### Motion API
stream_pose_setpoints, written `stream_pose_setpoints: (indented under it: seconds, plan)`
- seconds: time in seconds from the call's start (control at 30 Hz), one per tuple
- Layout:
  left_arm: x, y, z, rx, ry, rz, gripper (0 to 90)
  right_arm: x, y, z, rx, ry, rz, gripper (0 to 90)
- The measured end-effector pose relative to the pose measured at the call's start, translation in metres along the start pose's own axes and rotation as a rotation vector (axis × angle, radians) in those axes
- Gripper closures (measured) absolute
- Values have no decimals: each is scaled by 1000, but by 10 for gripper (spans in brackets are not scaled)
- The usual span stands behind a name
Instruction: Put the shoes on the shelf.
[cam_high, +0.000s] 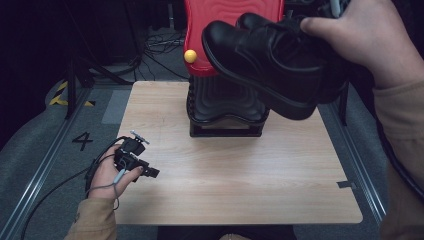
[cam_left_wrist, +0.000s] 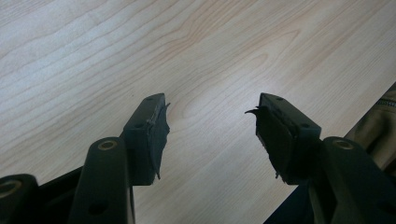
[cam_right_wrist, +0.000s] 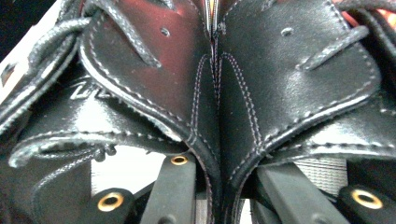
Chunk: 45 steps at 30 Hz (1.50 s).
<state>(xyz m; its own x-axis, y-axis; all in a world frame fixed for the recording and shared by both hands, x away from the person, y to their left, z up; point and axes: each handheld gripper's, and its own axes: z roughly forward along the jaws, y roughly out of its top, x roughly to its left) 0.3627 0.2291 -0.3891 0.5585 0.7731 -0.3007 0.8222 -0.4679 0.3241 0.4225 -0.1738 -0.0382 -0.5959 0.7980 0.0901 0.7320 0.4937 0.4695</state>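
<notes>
Pair of black shoes (cam_high: 265, 60) held up off table (cam_high: 240, 170) by R gripper (cam_right_wrist: 215, 172); L gripper (cam_high: 134, 159) idle, jaws apart.

R gripper view: jaws closed in on the two inner collars of the shoes, pressed together side by side btwn them; stitching and laces (cam_right_wrist: 135, 46) sharp, leather touching both jaws. High view: shoes hang near top right, toes pointing left, in front of red/black stand (cam_high: 225, 95) at far edge of table; a yellow ball (cam_high: 190, 56) on stand just left of the toe. R hand (cam_high: 365, 40) over the heels. L gripper low at near-left table edge in L hand (cam_high: 107, 175), cable trailing off. L gripper view: jaws spread wide, bare wood btwn, nothing gripped; pad edges frayed.
</notes>
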Motion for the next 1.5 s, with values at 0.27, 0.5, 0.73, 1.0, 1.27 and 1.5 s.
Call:
stream_pose_setpoints:
  seconds: [0.27, 0.5, 0.73, 1.0, 1.27, 1.5]
  plan:
    - [5, 0, -1, -12, -18, 4, 439, -6, 46, -1, -74, -94, 73, 820]
    - [10, -1, -2, -31, -45, -8, 439, -15, 79, 0, -121, -155, 167, 820]
    - [16, -2, -1, -43, -56, -18, 439, -27, 99, 7, -164, -142, 214, 820]
    - [21, -4, -1, -48, -70, -28, 437, -28, 124, 27, -211, -197, 221, 820]
    - [24, -5, 0, -50, -80, -36, 437, -31, 138, 39, -268, -245, 227, 819]
    - [24, -5, 1, -51, -83, -37, 437, -33, 144, 50, -309, -273, 250, 817]
